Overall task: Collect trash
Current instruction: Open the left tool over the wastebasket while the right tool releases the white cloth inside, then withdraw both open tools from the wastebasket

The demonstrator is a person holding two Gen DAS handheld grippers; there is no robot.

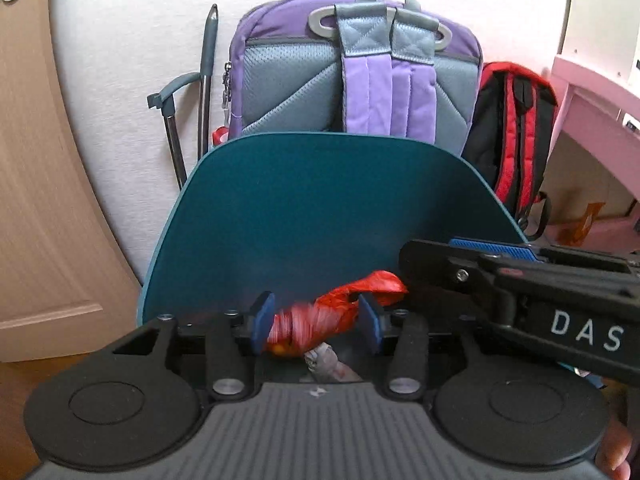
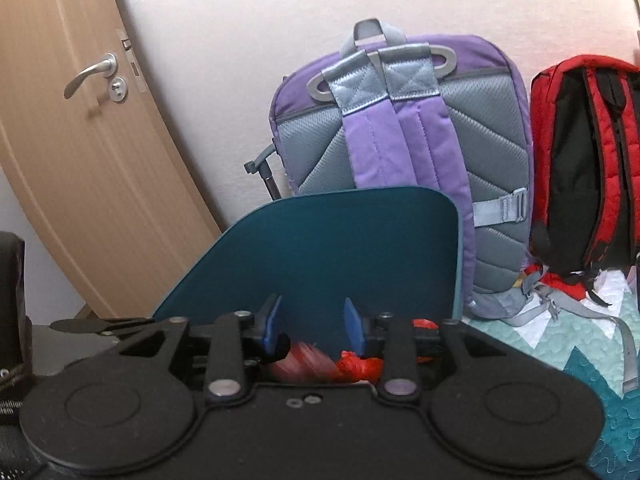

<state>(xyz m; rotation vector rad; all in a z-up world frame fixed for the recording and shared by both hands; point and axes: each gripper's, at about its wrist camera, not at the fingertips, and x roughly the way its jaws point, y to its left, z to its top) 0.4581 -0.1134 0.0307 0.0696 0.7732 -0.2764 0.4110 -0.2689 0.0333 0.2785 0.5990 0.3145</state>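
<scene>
A crumpled red plastic wrapper lies between the blue pads of my left gripper, blurred, and the pads do not seem to press on it. A grey crumpled scrap shows just below it. Behind both stands an upright teal panel, like a raised bin lid. The right gripper's black body comes in from the right, one blue pad facing up, its tip near the wrapper's end. In the right wrist view my right gripper is open with nothing between its pads. The red wrapper sits below them, before the teal panel.
A purple and grey backpack leans on the wall behind the panel, with a red and black backpack to its right. A wooden door is at left, a pink desk at right, and a patterned quilt on the floor.
</scene>
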